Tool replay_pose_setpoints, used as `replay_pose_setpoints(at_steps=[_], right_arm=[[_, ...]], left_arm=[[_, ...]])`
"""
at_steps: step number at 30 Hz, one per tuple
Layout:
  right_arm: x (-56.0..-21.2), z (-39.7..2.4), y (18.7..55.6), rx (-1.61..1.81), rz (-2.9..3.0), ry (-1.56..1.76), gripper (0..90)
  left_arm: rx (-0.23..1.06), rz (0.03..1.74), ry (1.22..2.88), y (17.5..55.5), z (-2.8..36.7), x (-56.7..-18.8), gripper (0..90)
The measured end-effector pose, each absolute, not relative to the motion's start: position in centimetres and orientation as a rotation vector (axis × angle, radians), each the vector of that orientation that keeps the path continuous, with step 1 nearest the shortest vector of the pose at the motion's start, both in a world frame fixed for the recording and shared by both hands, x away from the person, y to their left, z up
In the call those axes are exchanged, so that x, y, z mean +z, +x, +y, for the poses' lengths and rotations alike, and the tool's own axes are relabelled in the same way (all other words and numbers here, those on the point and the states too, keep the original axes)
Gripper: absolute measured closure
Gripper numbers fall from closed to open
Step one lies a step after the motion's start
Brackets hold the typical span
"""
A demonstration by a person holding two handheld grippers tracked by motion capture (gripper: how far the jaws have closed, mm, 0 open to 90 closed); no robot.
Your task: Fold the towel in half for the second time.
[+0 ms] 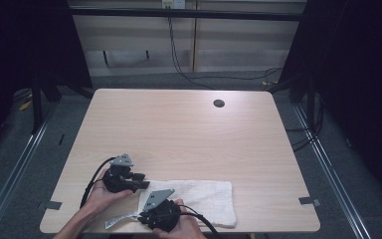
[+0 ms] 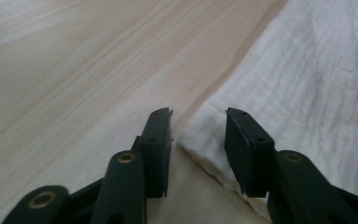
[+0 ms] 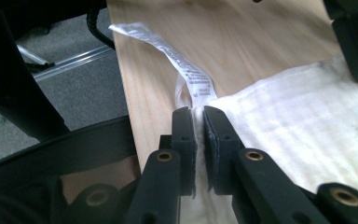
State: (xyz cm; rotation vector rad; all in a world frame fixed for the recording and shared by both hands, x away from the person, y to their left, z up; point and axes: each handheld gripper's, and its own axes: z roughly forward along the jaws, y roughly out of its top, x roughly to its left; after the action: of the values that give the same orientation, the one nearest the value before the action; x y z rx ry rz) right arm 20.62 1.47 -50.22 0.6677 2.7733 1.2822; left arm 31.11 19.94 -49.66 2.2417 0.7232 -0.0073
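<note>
A white folded cloth [image 1: 204, 198] lies along the table's near edge, and its care label [image 1: 119, 221] sticks out at the near left corner. My right gripper [image 1: 143, 217] is shut on that corner of the cloth [image 3: 298, 121], just below the label [image 3: 177, 60]. My left gripper [image 1: 144, 180] rests at the cloth's far left corner. In the left gripper view its jaws stand open on either side of the corner of the cloth [image 2: 317, 84], with the left gripper [image 2: 198, 114] low over the wood. The right gripper [image 3: 196, 111] has fabric pinched between its pads.
The light wooden table [image 1: 179, 129] has a dark round hole [image 1: 219, 103] near its far right. Grey tape tabs [image 1: 309, 201] sit at its near corners. Metal rails [image 1: 25, 154] flank it on the floor, and cables [image 1: 179, 64] hang beyond the far edge.
</note>
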Motion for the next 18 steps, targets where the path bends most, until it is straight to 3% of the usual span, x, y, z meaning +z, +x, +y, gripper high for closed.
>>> replay_pose_setpoints(at_steps=[8,18], right_arm=[[-50.1,1.2,21.0,1.307,2.789,0.708,84.8],[-48.7,0.3,21.5,1.409,2.763,0.742,84.8]], left_arm=[[-0.038,0.696,2.26,30.7,19.5,-49.7,83.4],[-0.084,0.755,2.163,31.2,20.4,-48.9,85.8]])
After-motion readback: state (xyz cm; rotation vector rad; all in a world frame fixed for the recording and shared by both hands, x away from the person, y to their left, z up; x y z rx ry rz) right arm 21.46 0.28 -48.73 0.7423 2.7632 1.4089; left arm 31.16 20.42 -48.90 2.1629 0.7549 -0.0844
